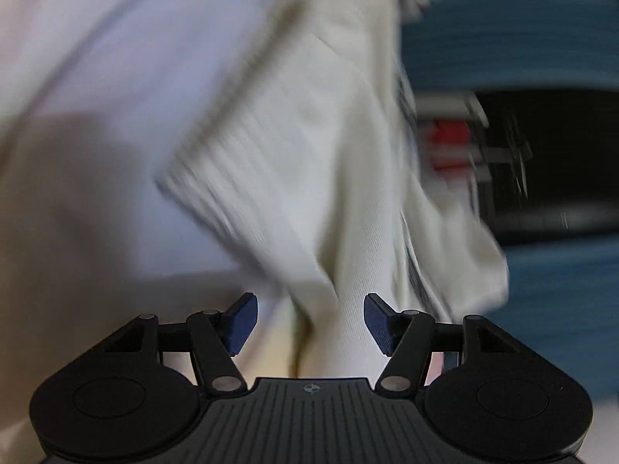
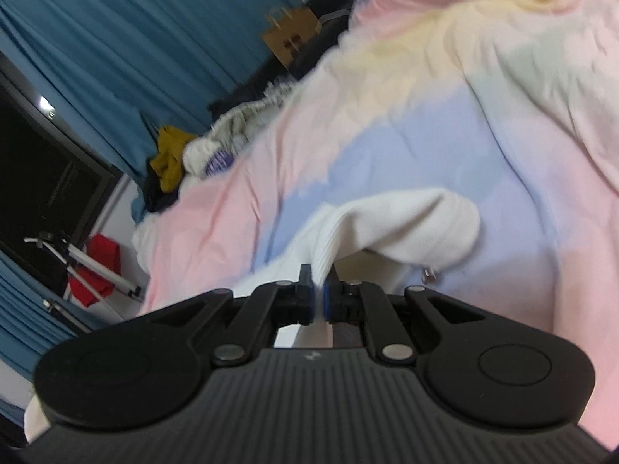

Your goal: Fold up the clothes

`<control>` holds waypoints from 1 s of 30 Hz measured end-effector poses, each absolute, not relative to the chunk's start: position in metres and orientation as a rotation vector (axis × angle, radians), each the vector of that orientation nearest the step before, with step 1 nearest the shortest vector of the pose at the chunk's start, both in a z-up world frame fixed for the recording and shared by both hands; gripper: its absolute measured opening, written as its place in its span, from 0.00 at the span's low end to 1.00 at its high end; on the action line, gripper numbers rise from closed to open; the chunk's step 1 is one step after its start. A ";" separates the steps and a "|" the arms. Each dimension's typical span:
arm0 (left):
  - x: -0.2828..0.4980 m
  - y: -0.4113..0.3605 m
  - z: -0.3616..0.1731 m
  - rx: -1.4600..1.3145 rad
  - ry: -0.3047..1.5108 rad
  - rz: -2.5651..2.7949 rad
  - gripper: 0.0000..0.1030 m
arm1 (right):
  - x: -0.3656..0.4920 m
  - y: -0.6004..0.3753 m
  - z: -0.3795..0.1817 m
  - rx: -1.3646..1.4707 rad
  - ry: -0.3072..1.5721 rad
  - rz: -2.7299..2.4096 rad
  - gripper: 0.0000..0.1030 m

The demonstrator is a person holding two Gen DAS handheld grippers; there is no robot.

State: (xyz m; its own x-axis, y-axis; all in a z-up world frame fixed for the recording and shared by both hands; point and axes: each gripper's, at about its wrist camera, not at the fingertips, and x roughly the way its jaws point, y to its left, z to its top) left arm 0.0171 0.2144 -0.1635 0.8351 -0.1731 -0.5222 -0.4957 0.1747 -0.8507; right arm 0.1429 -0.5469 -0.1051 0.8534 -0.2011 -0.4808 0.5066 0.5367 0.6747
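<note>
A white ribbed garment (image 1: 309,147) hangs blurred across the middle of the left wrist view, over the pastel bedspread (image 1: 96,96). My left gripper (image 1: 309,323) is open below it; cloth lies behind the gap, and the blue pads (image 1: 241,321) do not press on it. In the right wrist view my right gripper (image 2: 318,297) is shut on the white garment (image 2: 406,224), pinching a ribbed fold that bulges forward over the bedspread (image 2: 445,135).
A pile of clothes (image 2: 201,150) with a mustard piece lies at the bed's far edge. Blue curtains (image 2: 127,38), a dark window (image 2: 38,178), a tripod (image 2: 89,266) beside something red, and a brown paper bag (image 2: 290,34) stand beyond the bed.
</note>
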 end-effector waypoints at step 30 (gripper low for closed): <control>-0.089 0.312 -0.062 -1.122 0.669 0.297 0.06 | 0.115 -0.557 -0.107 0.870 0.535 -0.574 0.07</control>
